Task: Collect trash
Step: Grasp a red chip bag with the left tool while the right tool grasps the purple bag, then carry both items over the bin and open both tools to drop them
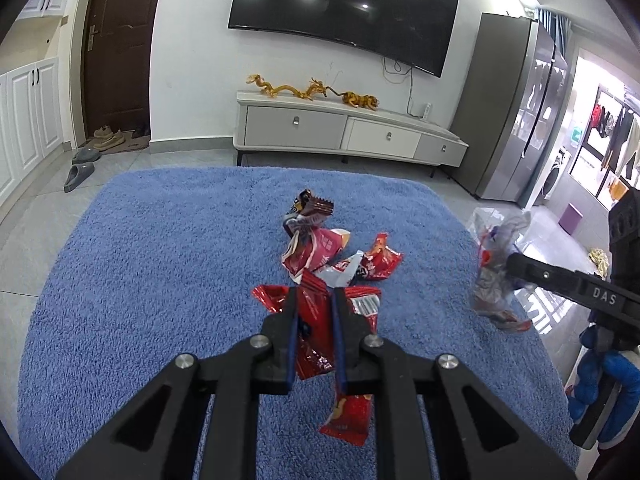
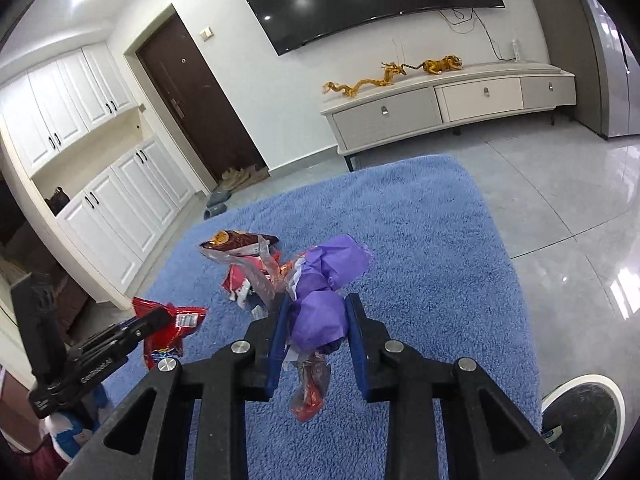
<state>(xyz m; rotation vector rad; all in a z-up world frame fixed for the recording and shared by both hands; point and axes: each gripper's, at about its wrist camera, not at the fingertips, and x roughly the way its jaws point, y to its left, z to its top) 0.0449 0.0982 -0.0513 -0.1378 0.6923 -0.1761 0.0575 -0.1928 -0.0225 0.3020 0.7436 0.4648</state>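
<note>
A blue rug (image 1: pixel 160 280) covers the work surface; beyond it stand a white TV cabinet (image 1: pixel 344 128) with golden dragon figures (image 1: pixel 288 90), a wall TV (image 1: pixel 344 12) and a brown door (image 1: pixel 120 40). The left gripper (image 1: pixel 314 300) is clamped narrowly on a red wrapper (image 1: pixel 316 344), raised off the rug. Loose wrappers (image 1: pixel 320 248) lie heaped just beyond its tips, partly screened by the fingers. The right gripper (image 2: pixel 316 312) pinches a purple wad (image 2: pixel 320 320) bundled with clear plastic, held above the rug. Only the right wrist view shows a round white-rimmed bin (image 2: pixel 584 412) at the rug's right edge and white cupboards (image 2: pixel 100 160); only the left wrist view shows a steel fridge (image 1: pixel 516 120) and slippers (image 1: pixel 80 172).
</note>
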